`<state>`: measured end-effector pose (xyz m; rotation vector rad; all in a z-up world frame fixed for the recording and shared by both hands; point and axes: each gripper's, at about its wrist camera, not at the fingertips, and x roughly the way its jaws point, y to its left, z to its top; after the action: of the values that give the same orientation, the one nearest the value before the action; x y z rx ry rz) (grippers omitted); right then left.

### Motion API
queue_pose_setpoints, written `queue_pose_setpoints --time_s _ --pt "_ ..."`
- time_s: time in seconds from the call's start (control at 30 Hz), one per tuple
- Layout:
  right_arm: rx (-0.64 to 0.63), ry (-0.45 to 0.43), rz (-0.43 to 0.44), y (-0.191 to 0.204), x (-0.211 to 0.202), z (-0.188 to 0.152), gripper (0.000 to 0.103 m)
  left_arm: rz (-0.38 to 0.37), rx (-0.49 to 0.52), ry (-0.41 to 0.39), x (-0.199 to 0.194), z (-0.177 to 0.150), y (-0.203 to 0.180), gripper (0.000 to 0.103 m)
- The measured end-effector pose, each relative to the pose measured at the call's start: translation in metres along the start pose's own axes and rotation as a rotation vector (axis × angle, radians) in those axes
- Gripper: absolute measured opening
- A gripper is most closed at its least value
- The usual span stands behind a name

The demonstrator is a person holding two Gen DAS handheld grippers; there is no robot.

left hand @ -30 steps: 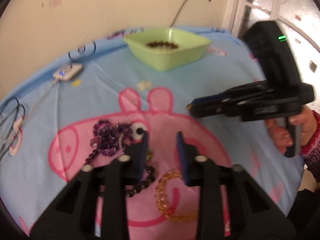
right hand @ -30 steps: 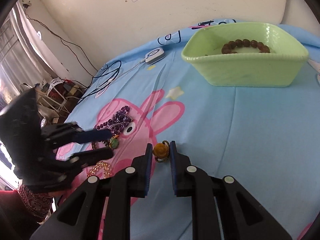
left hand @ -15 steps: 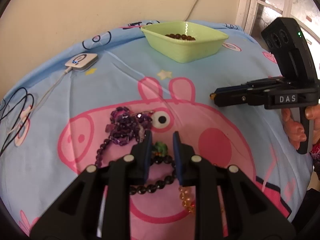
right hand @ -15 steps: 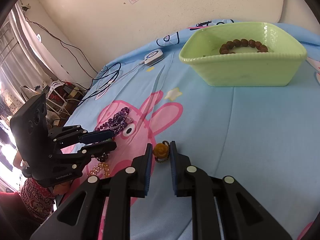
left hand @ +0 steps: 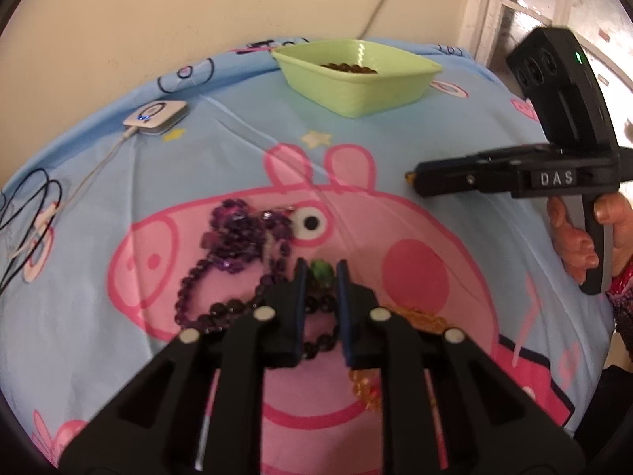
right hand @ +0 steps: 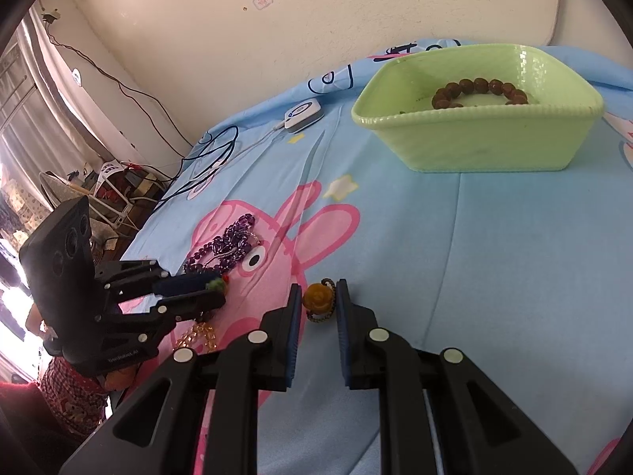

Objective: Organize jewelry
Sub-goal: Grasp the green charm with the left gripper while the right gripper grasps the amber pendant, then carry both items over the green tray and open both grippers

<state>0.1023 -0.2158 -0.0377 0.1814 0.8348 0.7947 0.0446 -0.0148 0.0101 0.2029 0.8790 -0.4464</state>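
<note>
Left tongs (left hand: 321, 273) closed onto green bead (left hand: 321, 270).

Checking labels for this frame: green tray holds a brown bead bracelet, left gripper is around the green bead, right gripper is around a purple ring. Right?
One error: the ring between the right gripper fingers is amber-yellow with a flower-shaped top, not purple, as the right wrist view shows. The rest stands: the brown bead bracelet lies in the green tray, and the left gripper is around the green bead.
</note>
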Motion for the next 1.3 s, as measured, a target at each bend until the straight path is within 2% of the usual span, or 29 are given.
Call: queue_pose_setpoints --time_s 0.23,0.43,0.47,0.53,0.63,0.8,0.83,0.87,0.9,1.0,1.1,1.17,1.23,1.3 --pt "0.038 -0.036 -0.030 -0.004 -0.007 -0.002 0.000 -0.042 0.040 -0.001 0.013 0.019 -0.027 0.013" --pt "0.020 -0.035 -0.059 -0.005 -0.012 -0.004 0.000 0.010 0.059 0.006 0.024 0.029 -0.041 0.015" --pt "0.001 -0.030 -0.075 -0.002 -0.012 -0.005 0.002 0.015 0.051 0.005 0.022 0.028 -0.040 0.022" --pt "-0.042 -0.019 -0.095 0.005 -0.011 -0.006 0.015 0.018 0.030 -0.002 0.019 0.025 -0.036 0.033" --pt "-0.111 -0.006 -0.134 0.016 -0.009 -0.009 0.023 -0.001 0.015 -0.004 0.016 0.023 -0.032 0.034" --pt "-0.175 0.008 -0.212 0.027 -0.003 -0.011 0.023 -0.031 0.001 0.010 0.021 0.024 -0.030 0.034" --pt "-0.185 0.011 -0.224 0.028 -0.001 -0.011 0.023 -0.037 -0.001 0.010 0.021 0.024 -0.030 0.028" --pt "-0.200 0.017 -0.241 0.030 0.001 -0.011 0.023 -0.043 -0.001 0.009 0.021 0.024 -0.030 0.014" --pt "-0.213 0.021 -0.254 0.032 0.003 -0.010 0.023 -0.047 0.001 0.010 0.022 0.024 -0.031 0.013" --pt "-0.271 0.033 -0.320 0.037 0.009 -0.008 0.000 -0.051 -0.003 0.012 0.022 0.025 -0.031 0.013" --pt "-0.251 0.035 -0.283 0.031 0.006 -0.006 0.000 -0.075 -0.033 0.016 0.022 0.029 -0.027 0.013" --pt "-0.211 0.014 -0.234 0.026 -0.003 -0.005 0.000 -0.119 -0.067 0.003 0.018 0.038 -0.020 0.013" --pt "-0.157 -0.033 -0.162 0.023 -0.020 0.001 0.000 -0.147 -0.082 -0.017 0.013 0.050 -0.017 0.013" --pt "-0.113 -0.118 -0.129 0.016 -0.042 0.014 0.000 -0.178 -0.088 -0.048 0.009 0.072 -0.014 0.013"
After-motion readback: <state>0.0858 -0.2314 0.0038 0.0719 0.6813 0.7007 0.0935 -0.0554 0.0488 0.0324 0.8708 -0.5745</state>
